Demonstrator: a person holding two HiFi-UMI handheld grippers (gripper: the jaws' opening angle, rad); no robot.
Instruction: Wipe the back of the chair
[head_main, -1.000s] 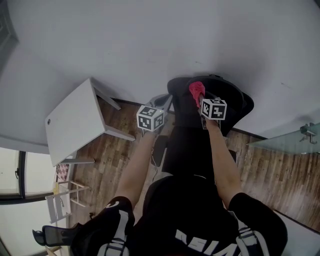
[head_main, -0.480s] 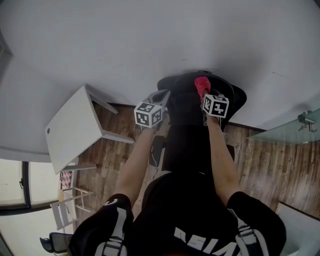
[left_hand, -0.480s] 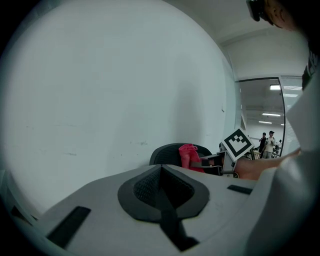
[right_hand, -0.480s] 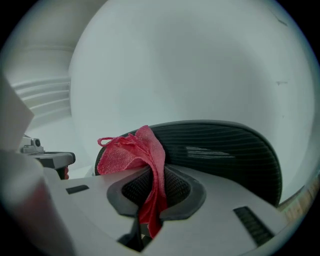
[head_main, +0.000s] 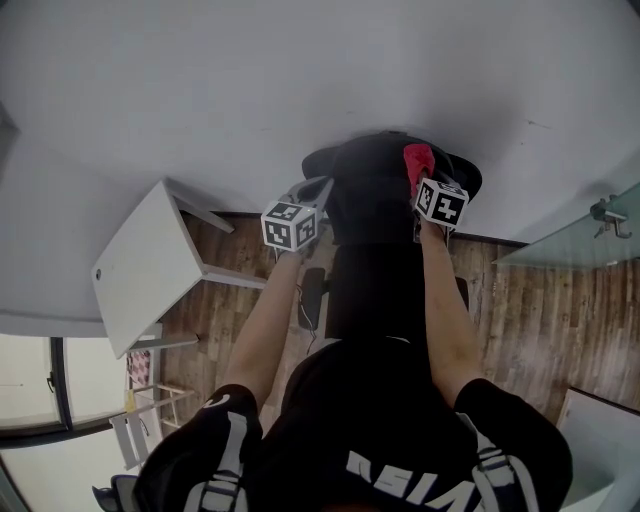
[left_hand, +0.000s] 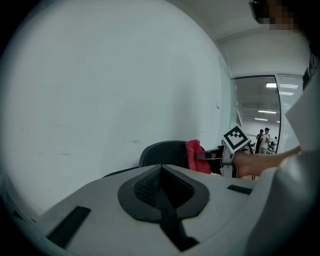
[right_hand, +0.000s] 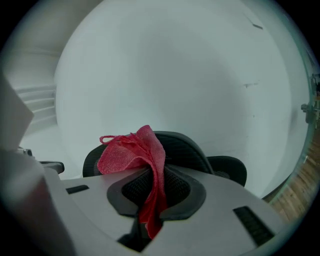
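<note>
**Head view.** The left claw (head_main: 320, 187) is at the left edge of the black chair (head_main: 368, 190). Contact with the chair cannot be confirmed here. The right claw (head_main: 421, 176) is over the top right of the chair back, with a red cloth (head_main: 418, 158) at its tip. The chair back is between the two claws and stands close to a pale wall (head_main: 300, 70). A white surface (head_main: 148, 262) on legs stands to the left of the left claw, well apart from it, on the wood floor (head_main: 520, 310).

**Left gripper view.** The left claw is clenched. Its dark pads meet along one line and nothing is between them. The mesh chair back is ahead of the claw and slightly to its right. The red cloth hangs against the right end of the chair back, gripped by the right claw. The marker cube (left_hand: 236, 138) and the hand (left_hand: 252, 163) follow behind the right claw. Two people (left_hand: 265, 139) stand far off to the right, behind a glass partition.

**Right gripper view.** The right claw is grasping the red cloth. One fold runs down between the pads, and the rest bunches above and to the left of the tip. The chair back is directly ahead of the claw, just behind the cloth, with the wall behind it. Whether the cloth presses on the mesh cannot be determined.
</note>
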